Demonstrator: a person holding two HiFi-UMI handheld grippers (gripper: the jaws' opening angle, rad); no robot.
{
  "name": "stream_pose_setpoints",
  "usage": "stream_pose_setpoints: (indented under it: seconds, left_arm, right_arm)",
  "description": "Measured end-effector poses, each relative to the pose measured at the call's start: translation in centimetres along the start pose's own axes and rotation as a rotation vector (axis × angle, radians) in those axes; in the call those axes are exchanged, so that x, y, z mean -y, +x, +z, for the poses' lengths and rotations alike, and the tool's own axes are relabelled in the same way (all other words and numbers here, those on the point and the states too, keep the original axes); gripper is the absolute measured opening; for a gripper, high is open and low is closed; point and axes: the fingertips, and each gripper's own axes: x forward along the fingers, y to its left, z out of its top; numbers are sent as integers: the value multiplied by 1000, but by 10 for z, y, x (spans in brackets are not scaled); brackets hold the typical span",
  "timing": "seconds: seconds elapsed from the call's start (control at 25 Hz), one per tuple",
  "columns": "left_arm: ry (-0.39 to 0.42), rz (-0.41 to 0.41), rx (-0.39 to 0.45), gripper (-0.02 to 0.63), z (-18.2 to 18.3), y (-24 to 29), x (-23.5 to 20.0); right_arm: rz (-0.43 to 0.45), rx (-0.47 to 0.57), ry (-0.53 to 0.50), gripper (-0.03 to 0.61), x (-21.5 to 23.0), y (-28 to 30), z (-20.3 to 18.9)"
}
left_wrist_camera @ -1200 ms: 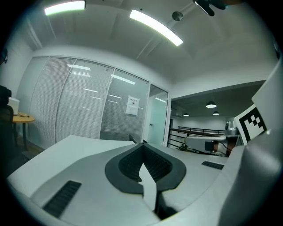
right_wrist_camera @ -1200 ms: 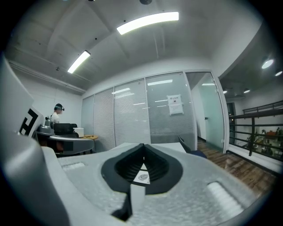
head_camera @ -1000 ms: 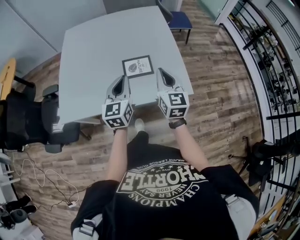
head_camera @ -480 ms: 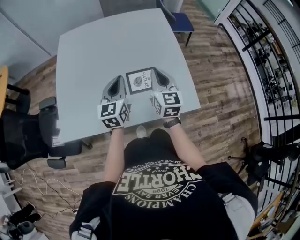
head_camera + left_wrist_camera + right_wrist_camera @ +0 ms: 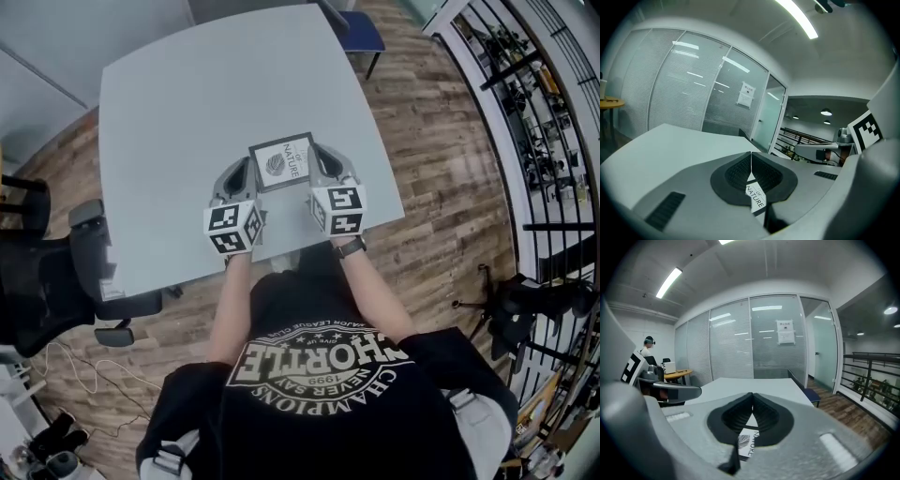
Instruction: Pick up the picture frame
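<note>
The picture frame (image 5: pixel 281 161) has a black border and a white print with a leaf. It lies flat near the front edge of the grey table (image 5: pixel 178 103). My left gripper (image 5: pixel 245 166) is just beside the frame's left edge, and my right gripper (image 5: pixel 316 151) just beside its right edge. Whether either touches the frame I cannot tell. Both are shut with nothing between the jaws. In the left gripper view the frame (image 5: pixel 756 197) peeks out below the closed left gripper (image 5: pixel 751 155). The right gripper view shows the frame (image 5: pixel 745 445) under the closed right gripper (image 5: pixel 752 395).
A blue chair (image 5: pixel 362 29) stands at the table's far right corner. A black office chair (image 5: pixel 52 281) sits to the left on the wooden floor. A black railing (image 5: pixel 548 122) runs along the right. The person's torso is at the table's front edge.
Both grippers moved forward and lower over the table, from the near edge to either side of the frame. The frame has not moved on the table.
</note>
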Motion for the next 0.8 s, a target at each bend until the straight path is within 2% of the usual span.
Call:
stream_pose_setpoints:
  seconds: [0.16,0.48,0.6,0.8]
  left_arm:
    - [-21,3,-46,5,-22,26,-8]
    - [-44,55,-196,5,-74,84,-27]
    - [-46,68,-244,6,-90,95,-32]
    - [-64,98,-279,6,-104,107,-37]
  right_arm:
    - [14,-67,-25,-2,18,20,-24]
    - [87,-283,-13,-1,56,78,-101]
    - [90,-321,7,0,65,92,-120]
    - [108,-355,8,0,77,107,-137]
